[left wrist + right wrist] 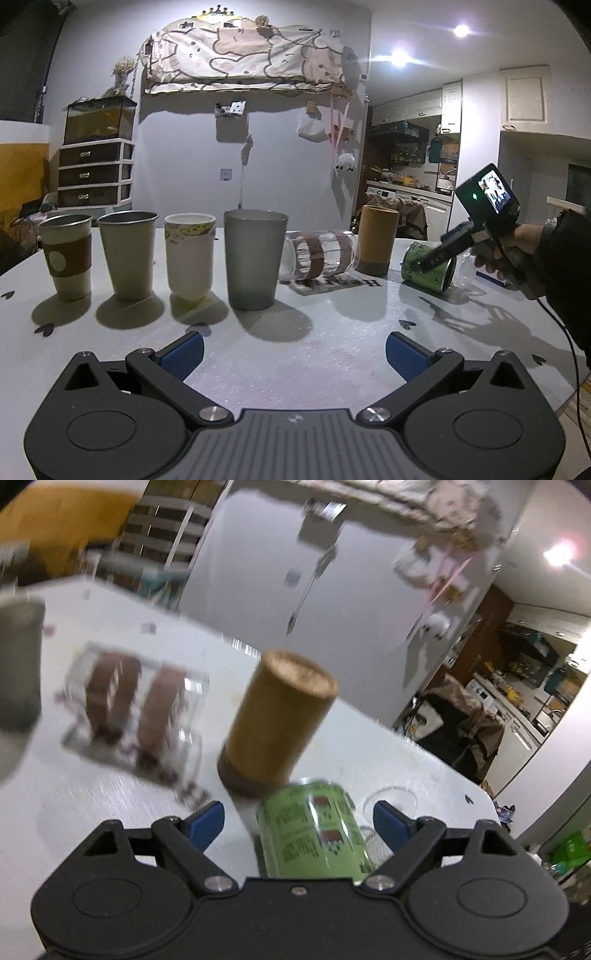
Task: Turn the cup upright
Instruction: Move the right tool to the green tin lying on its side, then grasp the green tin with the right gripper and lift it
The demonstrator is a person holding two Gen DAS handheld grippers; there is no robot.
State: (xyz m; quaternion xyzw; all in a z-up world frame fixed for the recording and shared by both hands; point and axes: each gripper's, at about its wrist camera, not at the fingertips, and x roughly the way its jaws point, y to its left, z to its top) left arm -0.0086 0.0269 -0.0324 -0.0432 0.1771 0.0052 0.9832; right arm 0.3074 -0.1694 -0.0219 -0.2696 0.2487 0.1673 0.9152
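Note:
A green printed cup [314, 830] lies on its side on the white table, also in the left wrist view [428, 266] at the right. My right gripper [298, 821] is open, its blue fingers either side of the green cup; from the left wrist view it reaches the cup from the right [421, 264]. A clear glass with brown bands [319, 254] lies on its side mid-table. A tan cup [377, 240] stands upside down beside it. My left gripper [293, 354] is open and empty, low over the near table.
Several cups stand upright in a row at the left: a sleeved cup [68, 254], a metal cup [129, 253], a paper cup [190, 254] and a frosted grey cup [254, 258]. A clear plastic item [467, 269] lies behind the green cup. The table edge [565, 391] is at the right.

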